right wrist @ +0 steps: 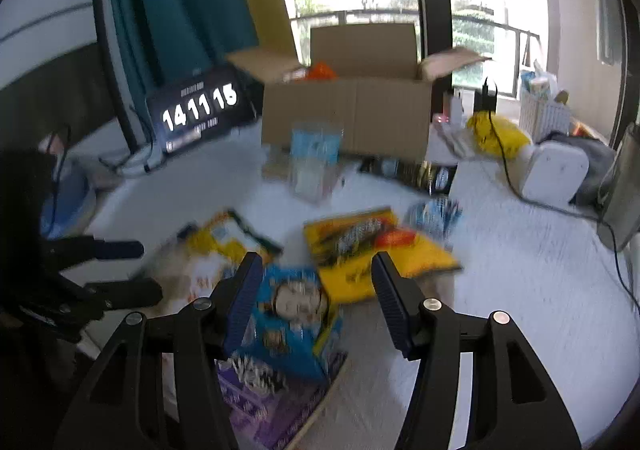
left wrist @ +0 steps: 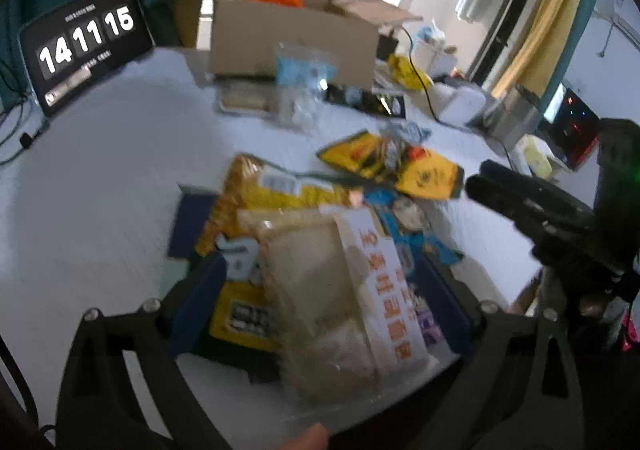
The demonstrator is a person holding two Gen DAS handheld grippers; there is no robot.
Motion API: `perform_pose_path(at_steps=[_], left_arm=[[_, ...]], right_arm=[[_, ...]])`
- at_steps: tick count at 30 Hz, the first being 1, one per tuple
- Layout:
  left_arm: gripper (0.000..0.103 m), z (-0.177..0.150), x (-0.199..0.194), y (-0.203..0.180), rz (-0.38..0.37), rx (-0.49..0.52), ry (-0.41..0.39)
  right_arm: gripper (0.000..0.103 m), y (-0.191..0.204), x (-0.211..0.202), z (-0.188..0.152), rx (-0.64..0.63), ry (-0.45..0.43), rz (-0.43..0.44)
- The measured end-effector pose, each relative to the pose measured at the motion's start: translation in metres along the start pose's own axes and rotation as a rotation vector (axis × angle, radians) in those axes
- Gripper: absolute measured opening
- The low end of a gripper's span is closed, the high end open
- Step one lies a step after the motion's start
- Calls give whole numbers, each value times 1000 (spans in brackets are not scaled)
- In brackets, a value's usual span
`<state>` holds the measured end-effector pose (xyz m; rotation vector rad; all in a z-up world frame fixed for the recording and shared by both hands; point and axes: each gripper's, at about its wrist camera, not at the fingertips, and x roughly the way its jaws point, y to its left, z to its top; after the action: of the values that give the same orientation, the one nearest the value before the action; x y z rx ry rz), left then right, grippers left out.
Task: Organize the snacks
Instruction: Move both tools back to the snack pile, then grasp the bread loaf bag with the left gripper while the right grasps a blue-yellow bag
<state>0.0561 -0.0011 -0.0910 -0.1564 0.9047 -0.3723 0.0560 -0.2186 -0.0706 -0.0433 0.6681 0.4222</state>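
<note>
- Between the widely spread fingers of the left hand-held gripper (left wrist: 320,310), in the left wrist view, a clear bread packet (left wrist: 332,290) with an orange-lettered label is lying on top of the snack heap; neither pad looks to be pressing it, so I judge it is being straddled, not gripped.
- Under it a yellow snack bag (left wrist: 256,194) is lying, and ahead of those fingers another yellow packet (left wrist: 400,166) is resting flat on the white table (left wrist: 100,178), probably tipped out for sorting.
- Far ahead, a cardboard box (left wrist: 288,38) is standing with flaps open, likely the destination.
- To the right, the other gripper's dark fingers are reaching in.
- Nearest in the right wrist view, the right hand-held gripper (right wrist: 316,302) is standing half spread, with a blue snack box (right wrist: 288,322) between its fingers and against the left one; blur is hiding whether it presses.
- A purple packet (right wrist: 256,402) is lying beneath that box.
</note>
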Motion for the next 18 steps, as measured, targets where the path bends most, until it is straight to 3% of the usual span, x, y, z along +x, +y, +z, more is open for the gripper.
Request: perform_pose_path(at_steps=[6,11,18], left_arm=[[97,-7,11,-10,-19,15,59],[97,-9,31,-20,79,57,142],[98,-13,45,-34,144,153,140]], right_arm=[[60,7,15,-28,-16,96,33],[59,15,25,-38,-36,130,60],[57,12,33,-43,-14,146,78]])
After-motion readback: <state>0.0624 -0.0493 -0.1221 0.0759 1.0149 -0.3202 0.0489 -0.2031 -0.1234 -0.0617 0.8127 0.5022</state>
